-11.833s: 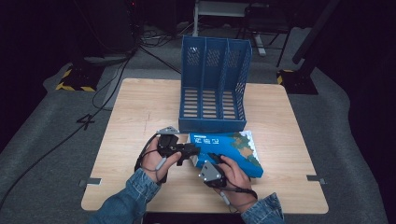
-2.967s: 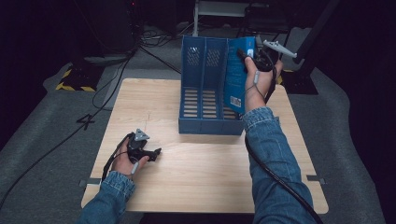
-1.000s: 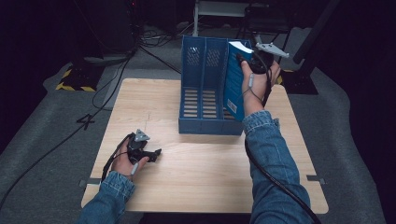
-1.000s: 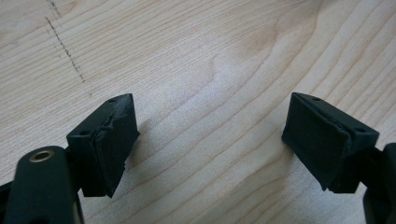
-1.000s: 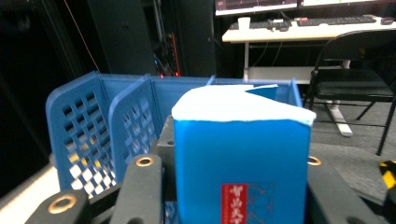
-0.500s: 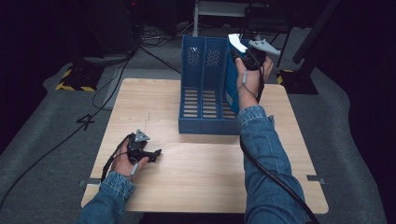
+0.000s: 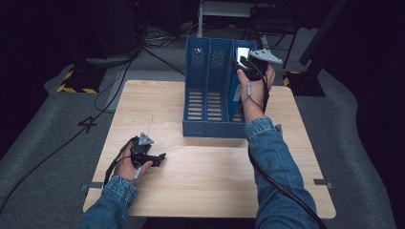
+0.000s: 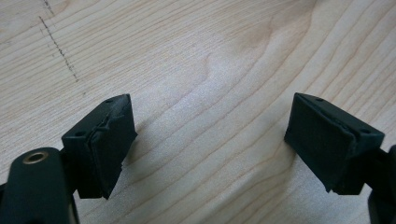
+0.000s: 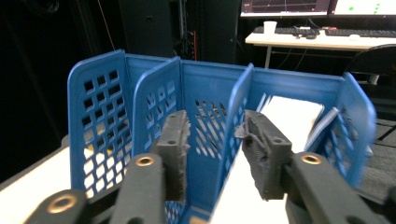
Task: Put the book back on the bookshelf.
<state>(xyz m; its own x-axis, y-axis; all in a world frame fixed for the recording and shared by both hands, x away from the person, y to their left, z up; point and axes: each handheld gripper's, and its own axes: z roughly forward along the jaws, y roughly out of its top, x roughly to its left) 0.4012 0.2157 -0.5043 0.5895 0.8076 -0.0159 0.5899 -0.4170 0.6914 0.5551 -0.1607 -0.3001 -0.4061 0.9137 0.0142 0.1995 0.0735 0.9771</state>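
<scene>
Right tongs [image 7: 244, 64] up over blue file box [image 7: 210, 102] at back of desk [image 7: 157, 102], seen from high view. Book [image 7: 242, 53] stands in box's right slot, white edge poking out top. Right gripper view, up close: right tongs [image 9: 212, 154] sit astride divider wall beside book [image 9: 292, 116]; gap between them narrow; cannot tell if pads press wall. Left tongs [image 7: 155, 159] low on front left of desk, far from box. Left gripper view: left tongs [image 8: 205, 144] spread wide over bare wood, nothing between. Black cables [image 7: 119, 71] lie on floor behind desk.
</scene>
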